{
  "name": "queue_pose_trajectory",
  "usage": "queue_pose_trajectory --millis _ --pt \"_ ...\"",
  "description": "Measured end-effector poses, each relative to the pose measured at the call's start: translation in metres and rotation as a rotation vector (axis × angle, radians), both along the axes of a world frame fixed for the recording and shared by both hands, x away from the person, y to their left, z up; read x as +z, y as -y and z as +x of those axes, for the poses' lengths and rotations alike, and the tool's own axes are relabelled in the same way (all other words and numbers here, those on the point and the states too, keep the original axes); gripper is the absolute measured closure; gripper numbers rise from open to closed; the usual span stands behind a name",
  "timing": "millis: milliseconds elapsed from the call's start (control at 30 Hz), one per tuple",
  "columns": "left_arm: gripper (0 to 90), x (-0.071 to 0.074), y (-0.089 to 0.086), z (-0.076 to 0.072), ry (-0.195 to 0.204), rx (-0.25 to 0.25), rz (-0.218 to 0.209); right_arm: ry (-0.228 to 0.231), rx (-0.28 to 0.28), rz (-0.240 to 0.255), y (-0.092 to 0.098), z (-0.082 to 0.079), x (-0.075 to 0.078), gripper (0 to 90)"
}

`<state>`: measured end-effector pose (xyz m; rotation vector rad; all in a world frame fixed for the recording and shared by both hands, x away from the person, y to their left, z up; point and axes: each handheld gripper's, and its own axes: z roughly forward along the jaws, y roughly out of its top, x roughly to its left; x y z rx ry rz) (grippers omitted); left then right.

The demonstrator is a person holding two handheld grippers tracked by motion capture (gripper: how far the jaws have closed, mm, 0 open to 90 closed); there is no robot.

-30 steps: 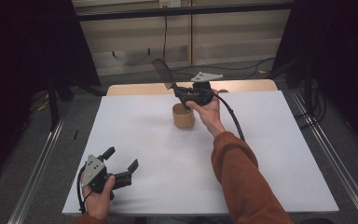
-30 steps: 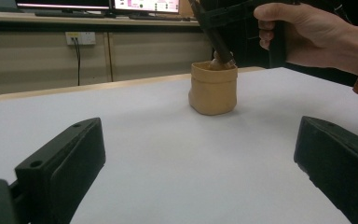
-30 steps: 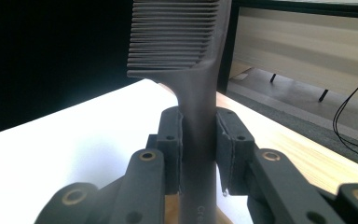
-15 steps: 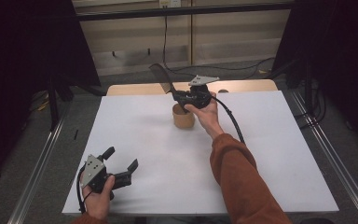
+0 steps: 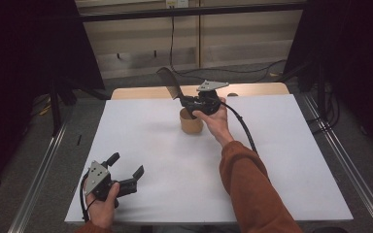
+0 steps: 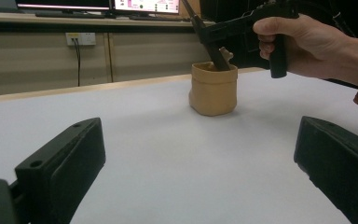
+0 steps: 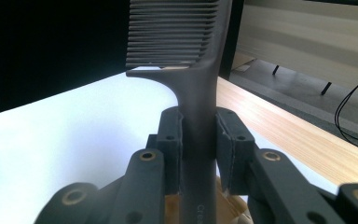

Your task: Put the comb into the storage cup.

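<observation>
A tan cup stands on the white table near its far middle; in the left gripper view the cup is straight ahead. My right gripper hovers just above the cup, shut on the handle of a dark grey comb whose toothed end sticks up and to the left. In the right gripper view the comb rises between the clamped jaws, with the cup's rim below. My left gripper rests open near the table's front left corner, nothing between its fingers.
A wooden table strip runs behind the white surface. Metal rails flank the table on both sides. A black cable trails from the right gripper along the orange sleeve. A wall socket sits on the panelled back wall.
The right gripper has carried the comb slightly left and lower, closer over the cup. The left gripper has stayed in place.
</observation>
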<state>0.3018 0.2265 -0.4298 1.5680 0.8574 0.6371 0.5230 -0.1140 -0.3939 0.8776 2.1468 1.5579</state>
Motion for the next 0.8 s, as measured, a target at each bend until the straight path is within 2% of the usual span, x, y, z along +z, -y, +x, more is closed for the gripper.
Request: queue_pose_trajectory --millis 267,400,800 --pt "2.0 -0.0002 0.0006 0.0 -0.002 0.001 -0.002 -0.002 0.003 0.001 -0.0002 -0.002 -0.0008 73.2" --pt "2.0 -0.0002 0.0007 0.0 -0.002 0.001 -0.004 0.015 -0.008 -0.013 0.0 -0.0029 0.0017 73.2" --pt "2.0 -0.0004 0.0009 0.0002 -0.003 -0.002 0.003 -0.001 -0.012 -0.019 0.0056 -0.0035 -0.0029 73.3"
